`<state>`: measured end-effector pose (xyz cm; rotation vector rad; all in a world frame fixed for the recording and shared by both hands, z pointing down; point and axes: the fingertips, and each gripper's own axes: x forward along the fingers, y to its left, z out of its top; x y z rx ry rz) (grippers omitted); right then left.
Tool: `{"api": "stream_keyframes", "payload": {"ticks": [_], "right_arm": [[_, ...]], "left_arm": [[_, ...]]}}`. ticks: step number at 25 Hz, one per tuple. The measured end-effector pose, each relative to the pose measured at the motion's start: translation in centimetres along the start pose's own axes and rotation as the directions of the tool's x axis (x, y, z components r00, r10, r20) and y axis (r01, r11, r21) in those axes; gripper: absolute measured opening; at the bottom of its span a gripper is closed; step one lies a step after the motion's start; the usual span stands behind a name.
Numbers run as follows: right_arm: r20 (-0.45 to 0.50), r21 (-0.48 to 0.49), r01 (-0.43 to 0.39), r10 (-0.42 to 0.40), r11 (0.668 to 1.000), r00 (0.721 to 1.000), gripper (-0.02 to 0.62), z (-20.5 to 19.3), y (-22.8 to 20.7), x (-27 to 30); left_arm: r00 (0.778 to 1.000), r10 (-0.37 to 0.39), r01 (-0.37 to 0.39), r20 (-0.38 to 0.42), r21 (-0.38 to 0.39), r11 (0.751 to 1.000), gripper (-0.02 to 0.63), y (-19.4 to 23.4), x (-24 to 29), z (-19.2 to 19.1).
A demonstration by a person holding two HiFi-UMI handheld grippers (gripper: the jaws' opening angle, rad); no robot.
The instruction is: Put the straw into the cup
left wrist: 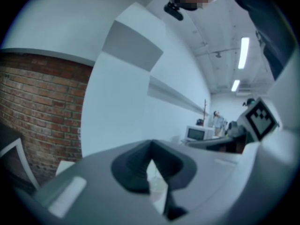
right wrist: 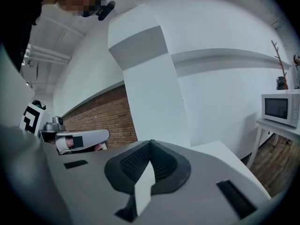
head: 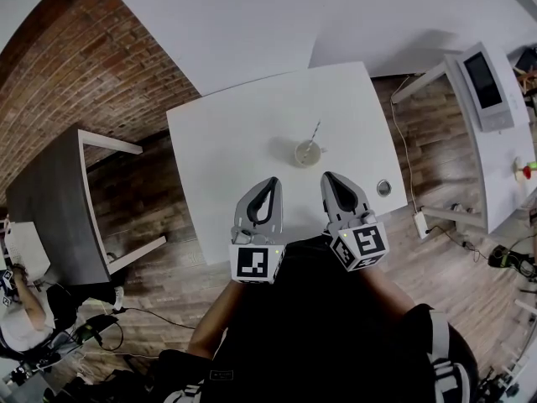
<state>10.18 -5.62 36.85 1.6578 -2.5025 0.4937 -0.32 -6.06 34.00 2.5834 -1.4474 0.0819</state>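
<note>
One straw (head: 316,131) in one cup (head: 307,154); left claw (head: 273,181), right claw (head: 329,177) (both closed)

straw (head: 315,130) in cup (head: 307,154) on white table (head: 226,141)

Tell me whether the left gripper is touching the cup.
Apart. The head view shows bare white table between the left gripper and the cup; the left gripper view shows its jaws shut on nothing.

White table (head: 226,141) carrying a clear cup (head: 307,153) with a straw (head: 315,130) leaning in it, just right of the surface's centre, and a small round object (head: 383,187) beside the right edge, near the front corner.
</note>
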Motion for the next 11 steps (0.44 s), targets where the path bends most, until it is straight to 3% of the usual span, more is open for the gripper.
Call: {"api": "stream_keyframes", "payload": {"ticks": [11], "right_arm": [[-0.004,-0.003,-0.003,0.003,1.0,1.0,0.006,0.23,-0.01,0.11]], "left_arm": [[1.0,0.004,-0.004,0.001,-0.003,1.0,0.005,-0.07,0.1,0.27]]}}
